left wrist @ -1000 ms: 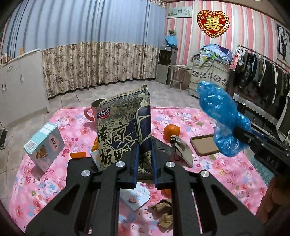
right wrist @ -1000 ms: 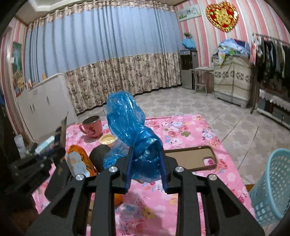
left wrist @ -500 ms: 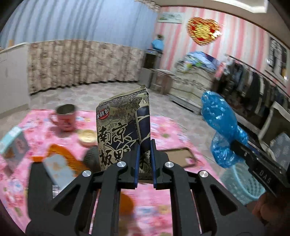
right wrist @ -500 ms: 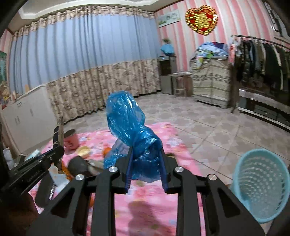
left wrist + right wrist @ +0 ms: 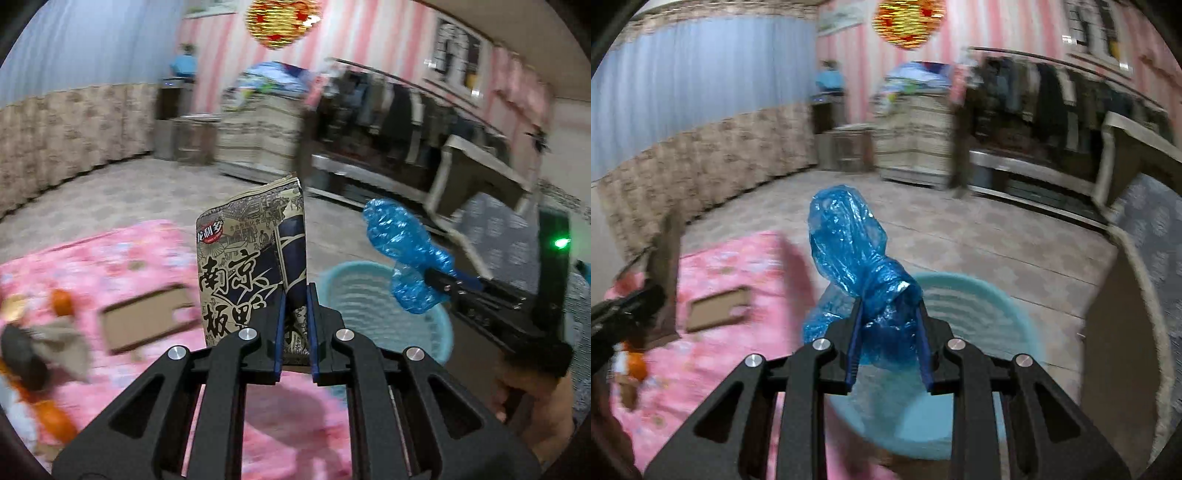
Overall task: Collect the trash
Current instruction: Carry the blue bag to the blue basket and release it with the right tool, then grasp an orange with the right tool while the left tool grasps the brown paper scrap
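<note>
My left gripper [image 5: 294, 325] is shut on a printed snack bag [image 5: 251, 266] with dark Chinese lettering, held upright over the table's right edge. My right gripper [image 5: 888, 339] is shut on a crumpled blue plastic bag [image 5: 857, 251], also visible in the left wrist view [image 5: 402, 243]. A light blue mesh basket [image 5: 979, 306] stands on the floor just beyond the table; the blue bag hangs above its near rim. It also shows in the left wrist view [image 5: 354, 291], to the right of the snack bag.
The pink flowered tablecloth [image 5: 92, 251] holds a brown phone case [image 5: 147, 317], oranges [image 5: 61, 301] and crumpled paper [image 5: 55, 339] at the left. A clothes rack [image 5: 1052, 96], a low bench [image 5: 1034, 173] and a grey seat edge [image 5: 1145, 258] stand beyond the basket.
Both grippers have swung right, away from the table's middle, carrying the snack bag and the blue bag. The basket is now close in front of both. The views are motion-blurred.
</note>
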A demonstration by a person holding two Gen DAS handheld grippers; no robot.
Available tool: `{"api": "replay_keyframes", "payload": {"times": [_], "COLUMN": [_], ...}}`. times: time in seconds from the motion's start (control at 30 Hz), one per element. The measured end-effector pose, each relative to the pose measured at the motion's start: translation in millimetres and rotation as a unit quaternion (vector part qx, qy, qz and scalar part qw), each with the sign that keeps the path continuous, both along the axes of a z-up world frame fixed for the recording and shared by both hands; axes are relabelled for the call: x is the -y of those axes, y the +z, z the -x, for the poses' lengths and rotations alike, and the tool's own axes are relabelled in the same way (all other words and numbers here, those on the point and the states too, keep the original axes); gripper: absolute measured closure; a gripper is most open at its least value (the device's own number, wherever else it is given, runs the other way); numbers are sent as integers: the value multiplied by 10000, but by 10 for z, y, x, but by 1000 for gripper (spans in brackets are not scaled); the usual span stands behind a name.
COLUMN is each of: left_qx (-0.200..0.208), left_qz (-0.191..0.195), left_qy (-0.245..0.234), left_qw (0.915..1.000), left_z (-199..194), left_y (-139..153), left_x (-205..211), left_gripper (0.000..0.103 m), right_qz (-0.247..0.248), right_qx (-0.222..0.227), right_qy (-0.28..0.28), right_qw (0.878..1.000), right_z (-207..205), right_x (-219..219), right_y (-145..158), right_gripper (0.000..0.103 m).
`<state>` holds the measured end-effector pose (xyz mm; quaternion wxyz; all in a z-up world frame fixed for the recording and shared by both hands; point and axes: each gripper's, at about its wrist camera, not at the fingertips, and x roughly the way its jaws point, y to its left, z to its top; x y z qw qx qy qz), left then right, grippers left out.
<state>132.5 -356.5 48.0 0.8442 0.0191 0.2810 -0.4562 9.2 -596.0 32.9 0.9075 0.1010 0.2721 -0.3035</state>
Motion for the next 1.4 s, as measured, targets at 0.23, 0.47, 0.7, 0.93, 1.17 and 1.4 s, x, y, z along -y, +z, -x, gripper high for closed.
{"api": "replay_keyframes", "payload": {"times": [0.23, 0.47, 0.7, 0.93, 1.17, 1.4], "left_qx": [-550, -515, -468, -243, 441, 320], "left_qz": [-201, -638, -428, -489, -683, -963], "left_qy": [-909, -846, -582, 231, 1584, 3472], "left_qw": [9941, 9930, 9963, 9982, 9840, 9323], "left_z": [225, 228, 106, -140, -332, -611], "left_y": [-441, -623, -440, -190, 76, -163], "left_x": [964, 1419, 1231, 331, -1344, -2966], "left_gripper": [94, 61, 52, 52, 51, 51], "right_qz": [-411, -576, -575, -66, -312, -801], "right_qx": [-48, -81, 260, 142, 592, 554], "right_qy": [-436, -523, -637, -160, 984, 2870], "right_qw": [9982, 9969, 9960, 9997, 9929, 9530], "right_z": [335, 314, 443, 126, -611, -1324], "right_x": [550, 758, 803, 330, -843, -2505], "right_y": [-247, -431, -312, -95, 54, -325], "right_gripper": [76, 33, 31, 31, 31, 30]}}
